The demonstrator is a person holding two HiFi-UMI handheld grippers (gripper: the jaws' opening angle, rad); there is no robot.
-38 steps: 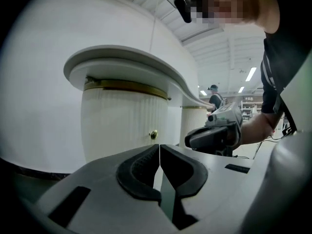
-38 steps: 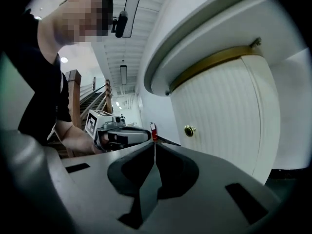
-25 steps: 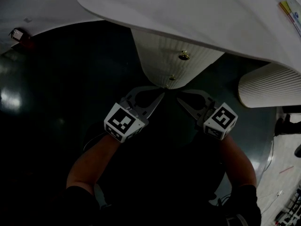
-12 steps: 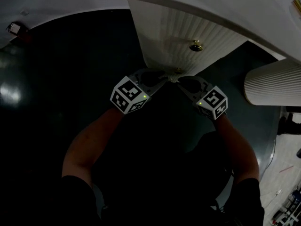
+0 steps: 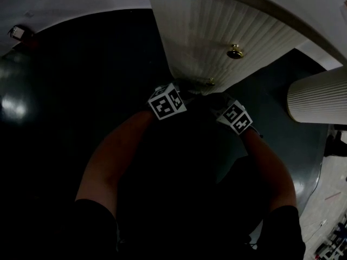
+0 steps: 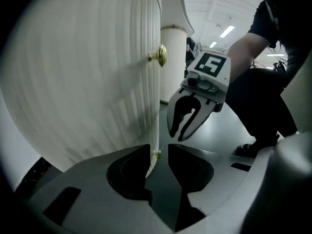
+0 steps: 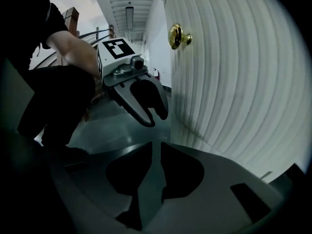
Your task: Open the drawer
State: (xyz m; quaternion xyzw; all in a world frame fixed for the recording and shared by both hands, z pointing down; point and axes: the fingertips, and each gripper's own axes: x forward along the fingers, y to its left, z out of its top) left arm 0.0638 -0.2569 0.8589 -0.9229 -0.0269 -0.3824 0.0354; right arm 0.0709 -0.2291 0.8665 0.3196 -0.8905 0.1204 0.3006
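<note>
A white fluted drawer front carries an upper brass knob and a small lower brass knob. My left gripper is at the lower knob. In the left gripper view this lower knob sits in the gap between the jaw tips of the left gripper, which have just been opening and do not press on it. My right gripper hangs shut and empty just right of the left one, a little off the fluted face. The upper knob stands well above both.
A second fluted white column stands to the right. A white tabletop overhangs the drawers at the top. The floor is dark and glossy. The person's legs and shoe are close behind the grippers.
Both grippers have dropped and moved in toward the lower knob. The left jaws, shut a second ago, now stand apart around that knob. The right jaws stay shut.
</note>
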